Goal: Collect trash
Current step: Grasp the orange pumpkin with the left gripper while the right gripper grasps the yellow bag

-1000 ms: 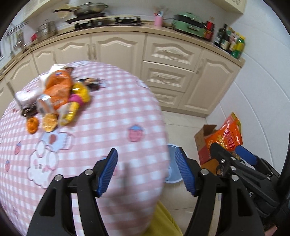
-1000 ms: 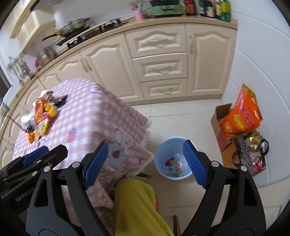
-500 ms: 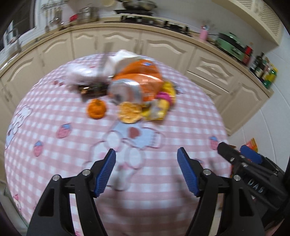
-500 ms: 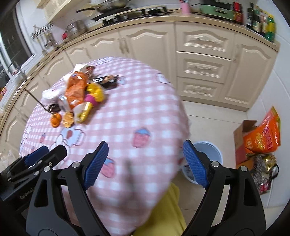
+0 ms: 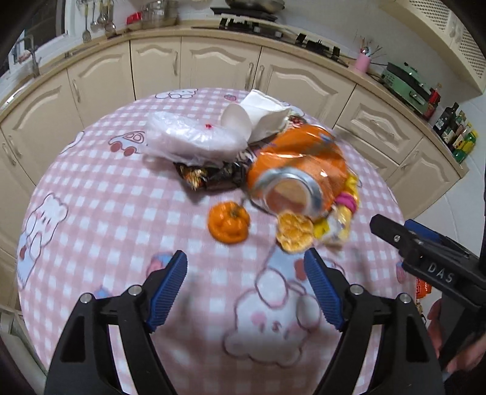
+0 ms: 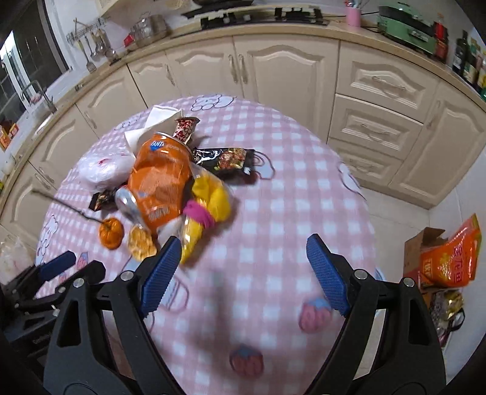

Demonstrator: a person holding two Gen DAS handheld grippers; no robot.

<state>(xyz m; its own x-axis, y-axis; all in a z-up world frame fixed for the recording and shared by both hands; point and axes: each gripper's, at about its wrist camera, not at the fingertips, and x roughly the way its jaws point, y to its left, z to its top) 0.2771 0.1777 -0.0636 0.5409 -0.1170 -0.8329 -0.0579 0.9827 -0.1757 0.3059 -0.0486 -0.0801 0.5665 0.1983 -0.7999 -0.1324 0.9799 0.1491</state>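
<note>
Both tongs, left (image 5: 244,285) just widened, right (image 6: 240,272) spread, hang empty over the tabletop (image 5: 91,194), apparently lining up on the heaped trash (image 5: 297,170) ahead.

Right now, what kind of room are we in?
Most likely a home kitchen: cream cabinets under a counter, a gas hob, hanging utensils, and oil bottles.

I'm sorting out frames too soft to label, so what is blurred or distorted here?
Left wrist view: the crushed orange can and peel are motion-smeared, and the tablecloth print is soft. Right wrist view: the tablecloth is smeared in the foreground and the cabinets bow with the fisheye.
</note>
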